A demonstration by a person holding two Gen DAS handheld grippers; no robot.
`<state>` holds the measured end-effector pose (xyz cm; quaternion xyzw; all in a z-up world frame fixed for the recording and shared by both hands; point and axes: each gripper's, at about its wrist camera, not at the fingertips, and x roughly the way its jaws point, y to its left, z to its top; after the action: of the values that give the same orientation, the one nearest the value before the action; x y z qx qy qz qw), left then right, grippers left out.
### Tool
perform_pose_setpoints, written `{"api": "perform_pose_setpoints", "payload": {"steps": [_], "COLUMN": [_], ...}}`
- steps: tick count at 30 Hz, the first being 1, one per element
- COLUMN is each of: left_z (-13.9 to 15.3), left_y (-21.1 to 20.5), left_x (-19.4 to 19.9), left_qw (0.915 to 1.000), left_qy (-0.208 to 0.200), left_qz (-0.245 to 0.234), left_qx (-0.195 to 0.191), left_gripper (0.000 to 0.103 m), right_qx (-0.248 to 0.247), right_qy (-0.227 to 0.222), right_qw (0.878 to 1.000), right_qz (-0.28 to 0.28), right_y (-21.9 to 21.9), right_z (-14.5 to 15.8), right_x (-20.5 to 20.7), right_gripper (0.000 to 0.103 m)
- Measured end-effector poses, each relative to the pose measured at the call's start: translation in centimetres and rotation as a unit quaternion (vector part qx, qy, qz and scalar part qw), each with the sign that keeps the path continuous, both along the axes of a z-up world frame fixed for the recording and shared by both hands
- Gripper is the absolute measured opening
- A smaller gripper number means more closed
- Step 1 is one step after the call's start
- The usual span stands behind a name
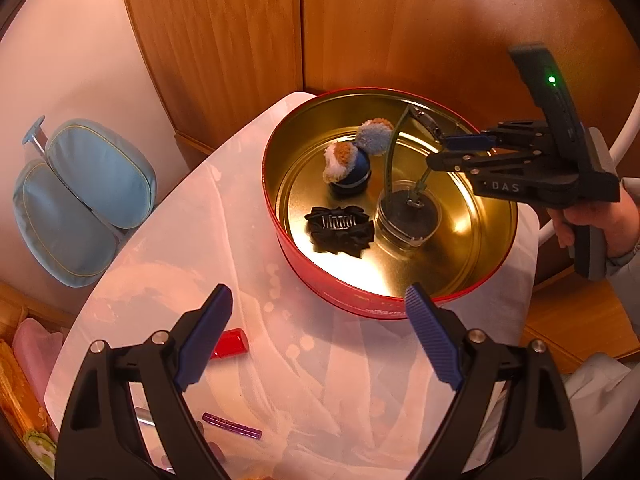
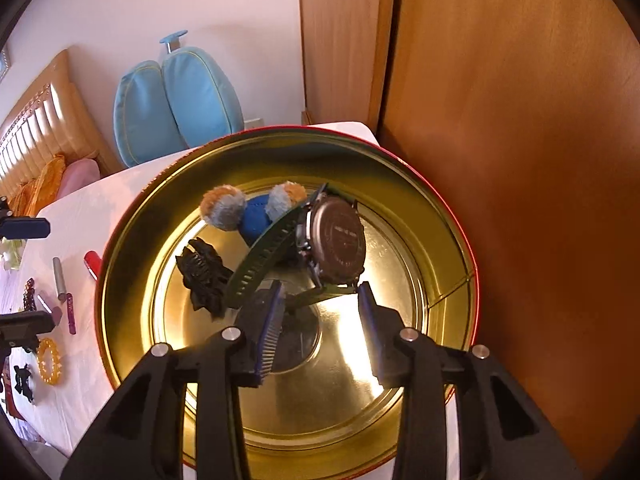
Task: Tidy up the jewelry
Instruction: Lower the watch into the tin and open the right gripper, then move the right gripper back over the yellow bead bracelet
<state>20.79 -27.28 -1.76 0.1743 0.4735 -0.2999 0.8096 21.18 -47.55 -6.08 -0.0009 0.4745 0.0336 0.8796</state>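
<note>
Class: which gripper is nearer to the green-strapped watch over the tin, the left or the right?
Right. The right gripper is at the watch, its strap between the fingers, above the red tin. The left gripper, wide open, hangs over the table outside the tin.

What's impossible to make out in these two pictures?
- Watch dial: right wrist view shows only the back; its engraving is too small.
- Whether the right gripper pinches the strap: contact unclear in both views.
- Silver tube: left wrist view, mostly behind the left gripper.
- Beads: right wrist view, tiny, at the left edge.
</note>
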Motion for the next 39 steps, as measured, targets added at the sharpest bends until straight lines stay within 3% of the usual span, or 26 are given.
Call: {"api": "perform_pose_setpoints", "payload": {"steps": [5, 11, 13, 14, 15, 16, 22, 28, 34, 39], "left_z": [-0.2, -0.3, -0.3, -0.3, -0.4, -0.4, -0.4, -0.6, -1.2, -2.0], "left_y": [0.4, 1.2, 1.5, 1.7, 1.9, 2.1, 3.2, 6.3, 12.3, 18.7], "left_x": [0.0, -0.3, -0.5, -0.5, -0.6, -0.7, -1.5, -3.5, -6.4, -8.7], "left_qw": [1.0, 0.9999, 0.9999, 0.9999, 0.9999, 0.9998, 0.9995, 0.9985, 0.9946, 0.9854], "left_qy": [0.003, 0.005, 0.005, 0.005, 0.006, 0.006, 0.006, 0.01, 0.014, 0.024], "left_qz": [0.006, 0.012, 0.014, 0.015, 0.016, 0.017, 0.026, 0.049, 0.101, 0.168], "left_qx": [-0.002, -0.004, -0.003, -0.003, -0.004, -0.004, -0.014, -0.022, -0.018, -0.017], "left_gripper": [0.086, 0.086, 0.086, 0.086, 0.086, 0.086, 0.086, 0.086, 0.086, 0.086], "right_qx": [-0.005, -0.011, -0.022, -0.029, -0.032, -0.032, -0.027, 0.0, 0.021, 0.04], "right_qy": [0.037, 0.047, 0.045, 0.037, 0.026, 0.017, -0.009, -0.036, -0.061, -0.063], "right_qw": [0.999, 0.999, 0.999, 0.999, 0.999, 0.999, 1.0, 0.999, 0.991, 0.982], "right_qz": [-0.004, -0.001, -0.003, -0.008, -0.013, -0.016, -0.008, 0.038, 0.114, 0.172], "right_y": [0.2, 1.0, 1.4, 1.5, 1.6, 1.6, 2.8, 7.2, 14.2, 20.4], "right_z": [-1.8, -2.3, -2.2, -1.9, -1.5, -1.2, 1.3, 3.9, 5.6, 5.9], "right_x": [2.3, 2.8, 2.4, 2.0, 1.5, 1.0, -2.3, -5.3, -7.2, -7.9], "right_gripper": [0.037, 0.039, 0.059, 0.08, 0.092, 0.094, 0.097, 0.097, 0.097, 0.097]}}
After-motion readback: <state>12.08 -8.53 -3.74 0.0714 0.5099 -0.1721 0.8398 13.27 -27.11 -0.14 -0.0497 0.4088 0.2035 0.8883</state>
